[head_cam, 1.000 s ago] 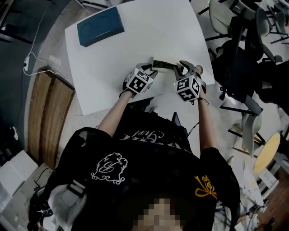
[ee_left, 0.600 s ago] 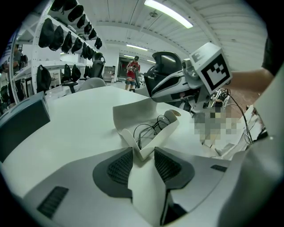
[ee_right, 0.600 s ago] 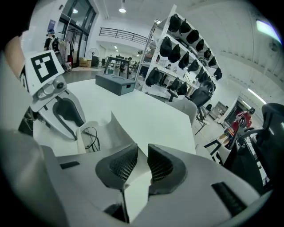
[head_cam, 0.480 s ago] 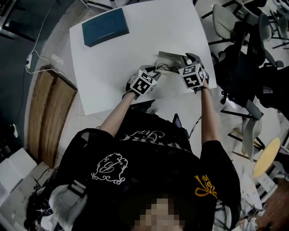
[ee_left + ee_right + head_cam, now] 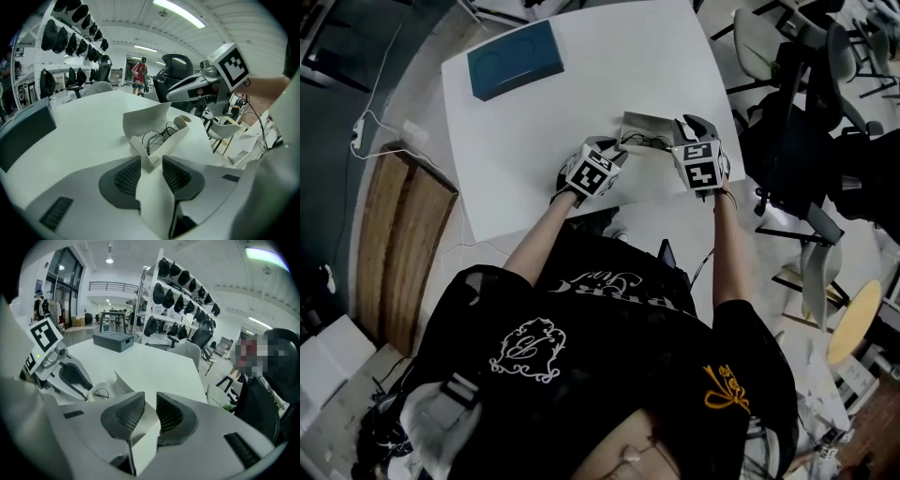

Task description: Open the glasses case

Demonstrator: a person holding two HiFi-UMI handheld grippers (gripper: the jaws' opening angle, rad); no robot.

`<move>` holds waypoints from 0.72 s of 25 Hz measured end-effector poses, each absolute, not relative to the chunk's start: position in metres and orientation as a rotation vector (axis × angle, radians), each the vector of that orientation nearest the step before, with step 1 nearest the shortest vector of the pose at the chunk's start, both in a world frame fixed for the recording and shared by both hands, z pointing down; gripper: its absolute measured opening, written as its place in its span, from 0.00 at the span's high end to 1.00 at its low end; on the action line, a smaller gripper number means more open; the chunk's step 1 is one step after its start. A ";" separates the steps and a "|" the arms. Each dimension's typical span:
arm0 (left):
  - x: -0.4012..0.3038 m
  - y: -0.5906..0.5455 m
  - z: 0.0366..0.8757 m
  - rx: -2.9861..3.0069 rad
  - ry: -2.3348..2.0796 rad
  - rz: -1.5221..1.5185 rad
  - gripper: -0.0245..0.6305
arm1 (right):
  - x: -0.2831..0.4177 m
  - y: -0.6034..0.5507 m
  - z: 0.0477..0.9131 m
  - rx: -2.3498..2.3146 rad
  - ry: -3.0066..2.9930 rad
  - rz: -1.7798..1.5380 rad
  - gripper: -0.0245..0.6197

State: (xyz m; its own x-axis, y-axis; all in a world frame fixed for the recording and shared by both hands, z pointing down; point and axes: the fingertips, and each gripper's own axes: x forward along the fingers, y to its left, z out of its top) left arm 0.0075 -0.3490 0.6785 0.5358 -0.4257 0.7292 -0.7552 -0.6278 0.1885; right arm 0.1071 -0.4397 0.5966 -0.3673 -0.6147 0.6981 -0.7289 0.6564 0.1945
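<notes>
A white folding glasses case (image 5: 645,130) lies open near the white table's (image 5: 581,84) front right corner, its lid flap (image 5: 143,115) standing up. Dark-framed glasses (image 5: 157,137) lie inside it. My left gripper (image 5: 620,153) grips the case's near end (image 5: 149,161) between its pads, and its jaws are closing. My right gripper (image 5: 682,130) is at the case's right end with a white flap (image 5: 146,423) of the case filling the gap between its pads; its jaws are opening slightly. In the right gripper view the left gripper (image 5: 75,376) shows beside the raised lid (image 5: 119,382).
A dark blue box (image 5: 514,58) sits at the table's far left corner. Office chairs (image 5: 797,112) crowd the floor just right of the table. A wooden panel (image 5: 403,244) lies on the floor to the left. The table edge runs close in front of both grippers.
The case has gone from flat and closed to open, its lid lifted. My right gripper moved up and away with the flap and rolled. The left gripper stayed put.
</notes>
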 end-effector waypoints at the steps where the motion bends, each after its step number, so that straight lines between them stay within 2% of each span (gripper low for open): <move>1: 0.006 -0.347 0.676 2.297 -0.962 0.896 0.73 | 0.108 -0.435 0.591 1.060 -2.112 0.208 0.82; 18: 0.024 -0.288 0.537 2.486 -1.119 0.621 0.73 | 0.138 -0.301 0.488 1.333 -2.370 0.400 0.83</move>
State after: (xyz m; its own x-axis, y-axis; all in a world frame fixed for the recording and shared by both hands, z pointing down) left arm 0.0243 -0.2884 0.5369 0.5932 -0.6155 0.5188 -0.7658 -0.6301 0.1281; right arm 0.1382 -0.3014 0.4875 -0.4710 -0.7487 0.4665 -0.8603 0.5068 -0.0554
